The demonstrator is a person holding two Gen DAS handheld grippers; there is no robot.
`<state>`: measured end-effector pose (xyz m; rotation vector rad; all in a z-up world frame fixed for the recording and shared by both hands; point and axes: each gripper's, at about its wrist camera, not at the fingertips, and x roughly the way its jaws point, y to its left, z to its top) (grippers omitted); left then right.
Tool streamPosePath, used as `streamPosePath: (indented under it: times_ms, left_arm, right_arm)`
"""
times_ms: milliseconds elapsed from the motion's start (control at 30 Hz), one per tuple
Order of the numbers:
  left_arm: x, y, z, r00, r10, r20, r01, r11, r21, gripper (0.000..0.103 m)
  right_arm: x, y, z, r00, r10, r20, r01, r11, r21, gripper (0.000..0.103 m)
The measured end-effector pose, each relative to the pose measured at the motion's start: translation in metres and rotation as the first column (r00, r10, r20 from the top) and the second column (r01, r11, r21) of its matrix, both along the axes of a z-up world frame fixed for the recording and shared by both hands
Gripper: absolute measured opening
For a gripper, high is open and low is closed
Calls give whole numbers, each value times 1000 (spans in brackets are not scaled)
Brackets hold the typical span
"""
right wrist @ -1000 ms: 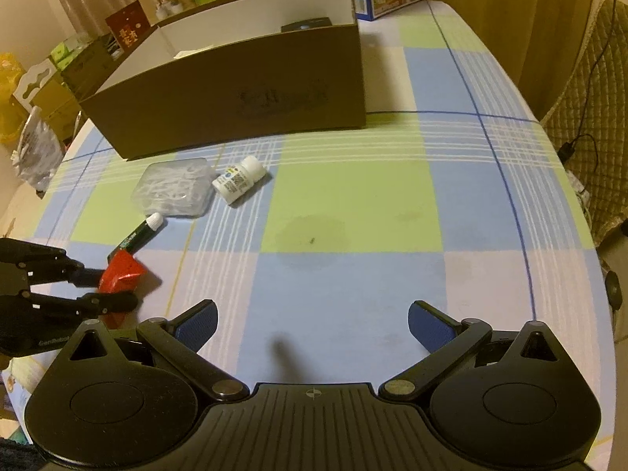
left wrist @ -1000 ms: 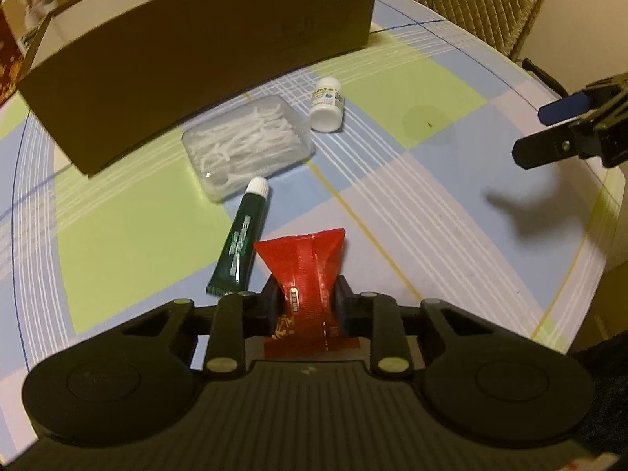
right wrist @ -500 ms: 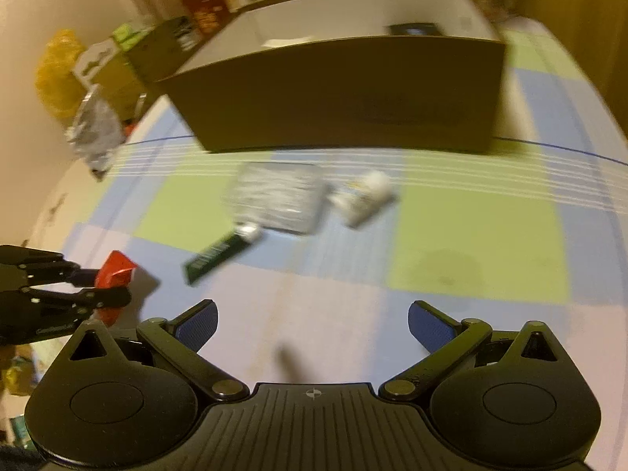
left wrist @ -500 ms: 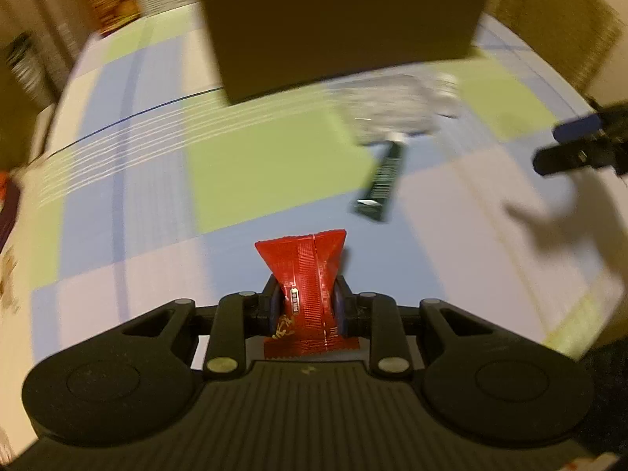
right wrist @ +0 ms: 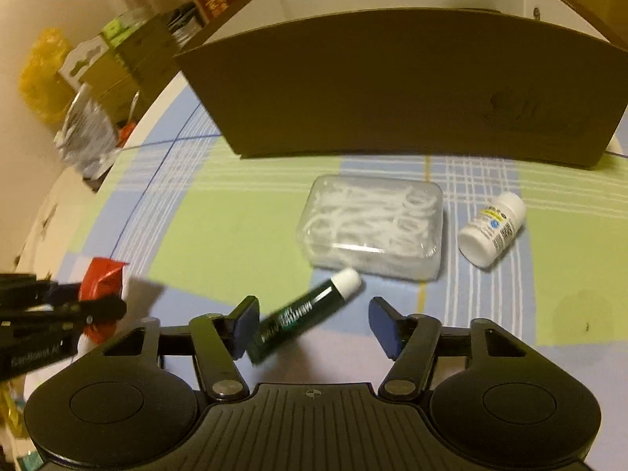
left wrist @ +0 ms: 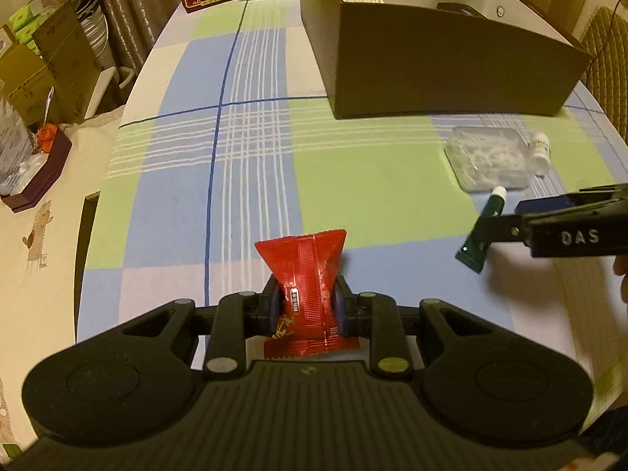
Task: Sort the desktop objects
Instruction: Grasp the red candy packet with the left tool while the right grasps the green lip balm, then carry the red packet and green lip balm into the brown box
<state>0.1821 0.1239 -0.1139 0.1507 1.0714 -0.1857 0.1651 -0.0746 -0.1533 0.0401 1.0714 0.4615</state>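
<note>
My left gripper (left wrist: pixel 307 308) is shut on a red snack packet (left wrist: pixel 304 274) and holds it above the checked tablecloth. It also shows at the left edge of the right wrist view (right wrist: pixel 100 288). My right gripper (right wrist: pixel 314 324) is open, its fingers on either side of a dark green tube with a white cap (right wrist: pixel 304 316) that lies on the table. The tube also shows in the left wrist view (left wrist: pixel 483 233), partly under the right gripper. A clear box of floss picks (right wrist: pixel 373 225) and a small white bottle (right wrist: pixel 492 227) on its side lie just beyond.
A large brown cardboard box (right wrist: pixel 392 86) with a white inside stands at the back of the table (left wrist: pixel 251 165). Cartons, bags and bowls (left wrist: pixel 43 66) crowd the floor and side surface left of the table edge. A woven chair (left wrist: pixel 608 43) stands at the far right.
My left gripper has swung left and back with the red packet. My right gripper has moved forward and down over the green tube and narrowed its opening around it.
</note>
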Motion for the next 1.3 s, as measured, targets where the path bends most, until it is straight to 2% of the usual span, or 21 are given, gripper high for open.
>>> streamPosePath:
  times_ms: [67, 133, 167, 233, 267, 367, 433, 667, 900, 1067, 1200, 1300]
  left_arm:
    - [4, 0, 0, 1000, 1, -1, -1, 1000, -3, 22]
    - [6, -1, 0, 1000, -1, -4, 1, 1000, -5, 22]
    - [7, -1, 0, 1000, -3, -4, 3, 1000, -6, 22]
    - [7, -1, -1, 1000, -7, -7, 7, 1000, -8, 22]
    - [7, -1, -2, 1000, -7, -8, 7, 1000, -9, 22]
    - [6, 1, -3, 1000, -7, -13, 6, 1000, -7, 22]
    - [6, 1, -3, 1000, -6, -15, 6, 1000, -8, 22]
    - [2, 3, -1, 1000, -4, -14, 4, 1000, -29, 22]
    - [-4, 0, 0, 1000, -8, -12, 8, 999, -40, 22]
    - [-10, -4, 0, 1000, -13, -11, 12, 999, -47, 22]
    - [-14, -7, 0, 1000, -13, -12, 13, 999, -52, 22]
    - [-17, -10, -1, 1000, -16, -14, 15, 998, -56, 22]
  right_arm:
    - [-1, 8, -1, 999, 31, 34, -29, 999, -44, 44]
    - [-5, 15, -3, 993, 93, 66, -87, 993, -85, 29]
    - [-8, 18, -3, 988, 132, 79, -124, 987, -100, 26]
    - [-14, 20, -4, 973, 210, 97, -197, 973, -124, 14]
    - [-20, 17, -4, 963, 247, 107, -231, 963, -138, 13]
    - [-32, 10, -6, 918, 377, 128, -352, 918, -181, 13]
    - [-36, 3, -7, 902, 414, 123, -387, 902, -192, 13]
    - [-28, -12, -10, 912, 394, 111, -378, 915, -139, 16]
    - [-28, 1, -11, 899, 411, 150, -382, 905, -189, 21]
    - [-28, 5, -12, 898, 415, 144, -384, 901, -202, 21]
    - [-30, 3, -12, 899, 416, 137, -386, 900, -204, 14]
    - [-33, 1, -11, 902, 413, 125, -384, 901, -203, 14]
